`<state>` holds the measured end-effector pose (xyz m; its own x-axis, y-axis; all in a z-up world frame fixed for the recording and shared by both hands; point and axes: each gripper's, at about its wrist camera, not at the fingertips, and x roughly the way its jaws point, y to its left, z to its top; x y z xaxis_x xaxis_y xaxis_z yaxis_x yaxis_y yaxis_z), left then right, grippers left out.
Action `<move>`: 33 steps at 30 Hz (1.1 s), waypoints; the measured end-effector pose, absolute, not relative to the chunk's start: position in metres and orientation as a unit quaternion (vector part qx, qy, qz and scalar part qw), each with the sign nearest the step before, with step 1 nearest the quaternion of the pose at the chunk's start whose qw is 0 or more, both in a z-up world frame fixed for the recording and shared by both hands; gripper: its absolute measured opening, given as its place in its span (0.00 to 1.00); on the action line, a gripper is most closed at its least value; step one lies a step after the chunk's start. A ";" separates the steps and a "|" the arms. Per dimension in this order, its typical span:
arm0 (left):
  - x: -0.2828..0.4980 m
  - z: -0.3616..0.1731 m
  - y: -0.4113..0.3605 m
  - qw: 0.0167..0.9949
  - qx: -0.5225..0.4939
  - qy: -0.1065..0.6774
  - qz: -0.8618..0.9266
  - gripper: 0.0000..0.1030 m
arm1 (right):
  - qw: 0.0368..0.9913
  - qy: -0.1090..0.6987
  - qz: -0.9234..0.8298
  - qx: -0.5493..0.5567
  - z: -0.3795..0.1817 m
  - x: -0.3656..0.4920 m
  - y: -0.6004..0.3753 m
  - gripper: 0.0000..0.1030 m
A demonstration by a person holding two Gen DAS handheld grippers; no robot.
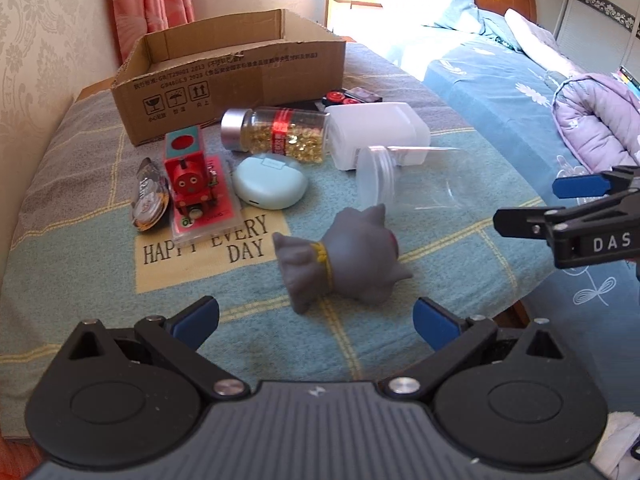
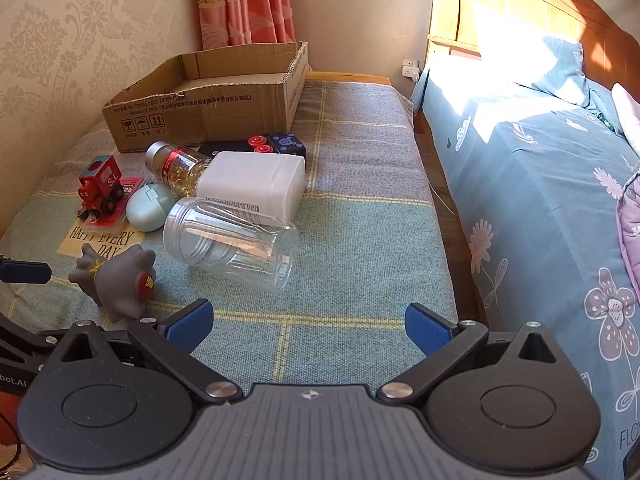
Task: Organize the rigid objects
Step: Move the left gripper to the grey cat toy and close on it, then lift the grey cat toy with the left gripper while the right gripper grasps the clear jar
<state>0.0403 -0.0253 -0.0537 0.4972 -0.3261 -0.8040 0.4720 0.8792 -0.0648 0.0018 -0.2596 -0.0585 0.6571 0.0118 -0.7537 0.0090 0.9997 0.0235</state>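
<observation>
A grey toy figure (image 1: 340, 260) lies on its side on the cloth, just ahead of my open, empty left gripper (image 1: 316, 320); it also shows in the right wrist view (image 2: 116, 276). A clear plastic jar (image 2: 232, 240) lies on its side ahead and left of my open, empty right gripper (image 2: 308, 326). Behind it lie a white plastic container (image 2: 252, 184), a bottle of yellow capsules (image 1: 276, 134), a mint green case (image 1: 270, 186) and a red toy train (image 1: 190, 180). An open cardboard box (image 1: 224, 68) stands at the back.
A dark foil packet (image 1: 148, 200) lies left of the train. A black item with red round parts (image 2: 256, 144) lies by the box. A bed with a blue floral cover (image 2: 540, 200) runs along the right. The wall is on the left.
</observation>
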 end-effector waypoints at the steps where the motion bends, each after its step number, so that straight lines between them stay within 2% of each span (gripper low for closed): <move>1: 0.042 -0.054 -0.029 0.861 0.077 0.446 -0.234 0.99 | 0.910 0.415 0.001 0.014 -0.059 0.002 -0.261 1.00; 11: 0.064 -0.066 -0.049 0.867 0.039 0.455 -0.201 0.96 | 0.903 0.429 0.003 0.003 -0.075 0.007 -0.264 1.00; 17: 0.067 -0.071 -0.050 0.868 0.025 0.460 -0.187 0.82 | 0.901 0.434 0.006 -0.004 -0.081 0.008 -0.264 1.00; 18: 0.066 -0.071 -0.051 0.867 0.024 0.461 -0.187 0.74 | 0.901 0.434 0.006 -0.007 -0.081 0.009 -0.264 1.00; 26: 0.063 -0.069 -0.041 0.876 0.046 0.447 -0.174 0.72 | 0.900 0.436 0.023 -0.010 -0.081 0.012 -0.257 1.00; 33: 0.063 -0.068 0.003 0.885 0.046 0.443 -0.131 0.72 | 0.893 0.445 0.068 0.007 -0.083 0.023 -0.240 1.00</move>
